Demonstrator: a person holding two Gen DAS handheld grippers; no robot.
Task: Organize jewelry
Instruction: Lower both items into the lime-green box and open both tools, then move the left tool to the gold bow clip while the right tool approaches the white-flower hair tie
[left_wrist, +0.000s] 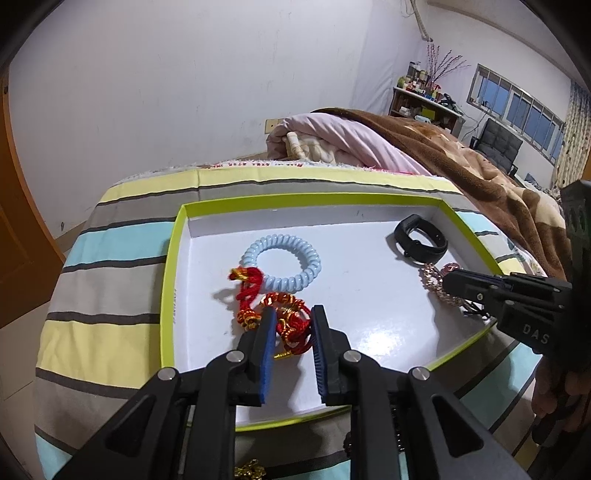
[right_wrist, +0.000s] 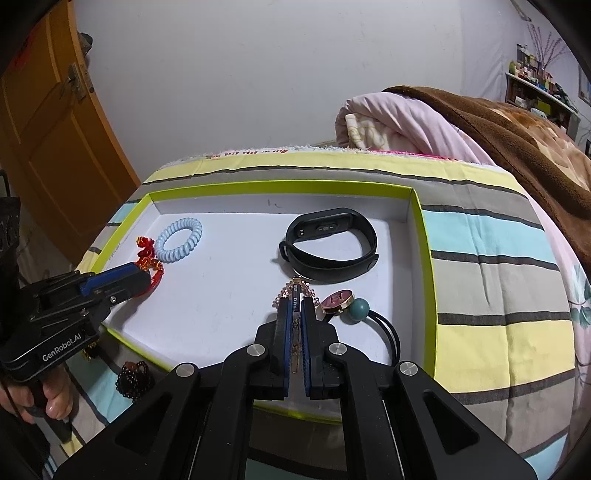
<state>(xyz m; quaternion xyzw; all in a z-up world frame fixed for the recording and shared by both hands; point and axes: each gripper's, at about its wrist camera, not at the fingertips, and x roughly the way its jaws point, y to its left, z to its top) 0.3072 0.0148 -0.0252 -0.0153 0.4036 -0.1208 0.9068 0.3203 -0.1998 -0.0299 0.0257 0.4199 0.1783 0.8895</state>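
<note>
Both hand-held grippers are working inside the shallow green-rimmed tray (left_wrist: 168, 258) lying on the striped bed (left_wrist: 110, 266). The left hand-held gripper (left_wrist: 293, 332) is straddling the red-and-gold knotted cord (left_wrist: 255, 295) at the tray's near left, its jaws apart and not pressing, probably setting it beside the pale blue coil bracelet (left_wrist: 282, 258). The right hand-held gripper (right_wrist: 294, 332) is standing nearly closed around a rose-gold chain bracelet (right_wrist: 294, 291), whether still pinching I cannot tell, near the black fitness band (right_wrist: 330, 243) and the teal-bead hair tie (right_wrist: 358, 312), seemingly grouping like pieces.
</note>
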